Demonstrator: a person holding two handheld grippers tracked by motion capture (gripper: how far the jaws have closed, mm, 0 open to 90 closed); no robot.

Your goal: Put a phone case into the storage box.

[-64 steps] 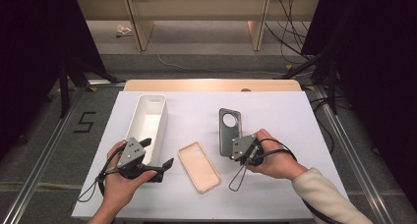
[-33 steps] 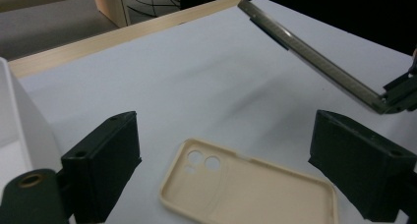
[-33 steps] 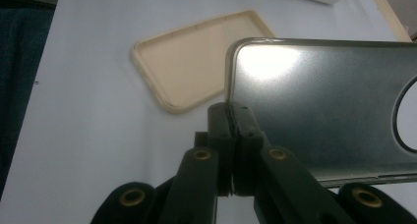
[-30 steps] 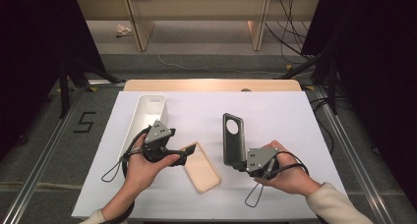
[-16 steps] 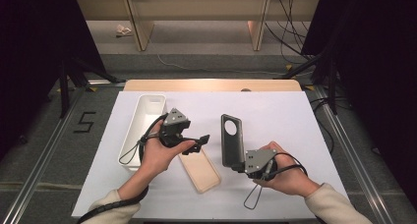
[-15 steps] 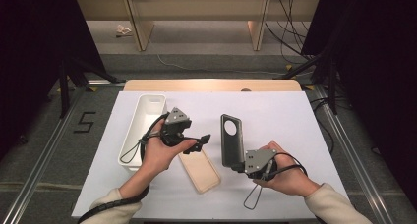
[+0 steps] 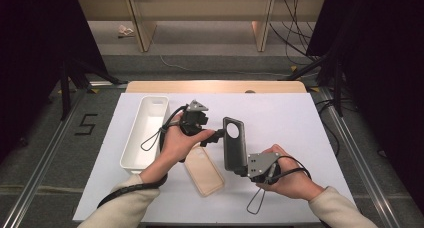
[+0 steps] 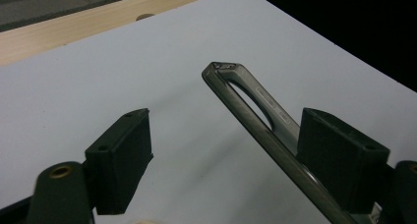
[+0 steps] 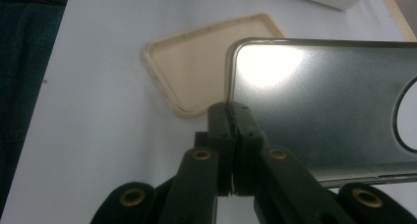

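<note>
The white table (image 7: 300, 128) spreads under both my claws, and off to the far side of my left claw (image 7: 216, 136) sits the long white bin (image 7: 145, 133), well apart from the work. Below that claw, lying flat, is the beige phone case (image 7: 204, 170), a shallow soft-looking shell I leave alone for now. My right claw (image 7: 242, 169) is clamped tight on the lower edge of the dark grey phone case (image 7: 234, 145), holding it raised on edge above the table, its round camera hole at the end farthest from my grip. I judge this case light and thin, somewhat flexible, with a smooth glossy back that could slip or twist if pinched only at a corner, so the straight side rim is the place to take it. My left claw stands fairly wide, its jaws having just been closing, and the top rim of the dark case (image 8: 255, 111) lies between them, just beside one pad (image 8: 339, 160) and clear of the other (image 8: 120, 157); nothing is gripped there yet
</note>
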